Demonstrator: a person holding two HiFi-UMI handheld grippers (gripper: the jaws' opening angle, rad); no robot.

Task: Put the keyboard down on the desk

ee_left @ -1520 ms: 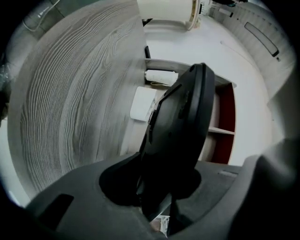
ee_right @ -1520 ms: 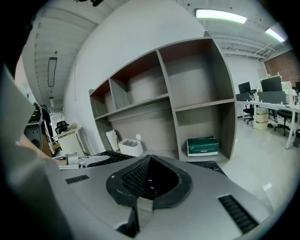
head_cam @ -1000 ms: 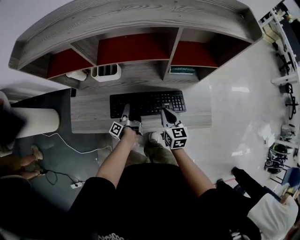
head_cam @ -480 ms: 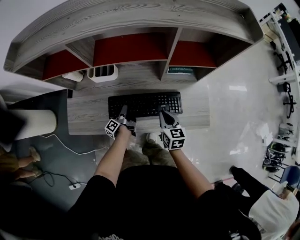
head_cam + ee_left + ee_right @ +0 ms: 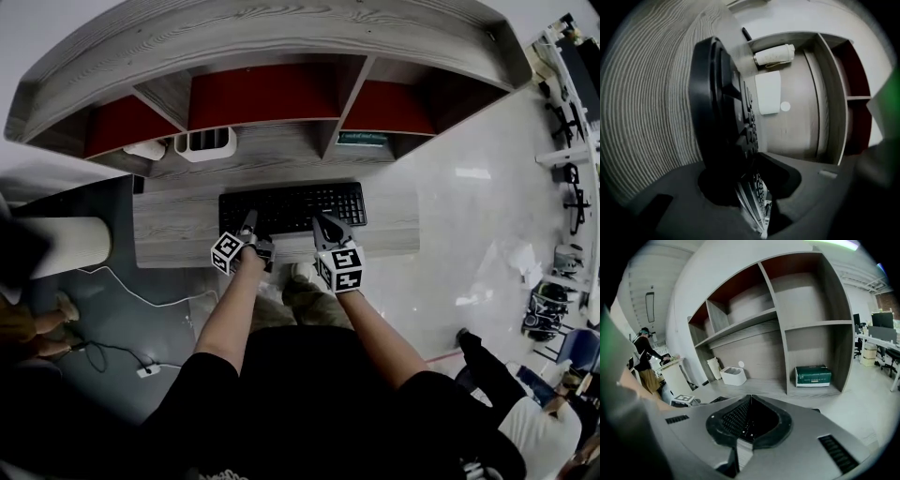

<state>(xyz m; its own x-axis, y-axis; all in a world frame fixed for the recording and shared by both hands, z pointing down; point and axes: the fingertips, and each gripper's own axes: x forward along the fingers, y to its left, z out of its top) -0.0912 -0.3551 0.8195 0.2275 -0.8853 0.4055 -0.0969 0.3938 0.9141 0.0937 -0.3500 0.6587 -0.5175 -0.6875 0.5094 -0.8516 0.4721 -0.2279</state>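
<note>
A black keyboard (image 5: 292, 207) lies across the grey wooden desk (image 5: 178, 225), below the shelf unit. My left gripper (image 5: 250, 223) is at its front left edge and is shut on that edge. In the left gripper view the keyboard (image 5: 717, 108) runs edge-on out of my left gripper (image 5: 750, 164), close to the desk top. Whether it rests flat I cannot tell. My right gripper (image 5: 322, 223) is over the front edge, right of the middle. In the right gripper view the right gripper (image 5: 749, 399) is shut, tips together, with nothing between them.
On the desk under the shelves stand a white bin (image 5: 208, 143), a white roll (image 5: 150, 150) and a green box (image 5: 363, 139). A white cylinder (image 5: 61, 244) lies left of the desk, with cables (image 5: 141, 291) on the floor. Another person (image 5: 525, 412) is at the lower right.
My left gripper has sunk a little with the keyboard's front edge and rolled slightly. The right gripper has shifted only a little, toward the left gripper.
</note>
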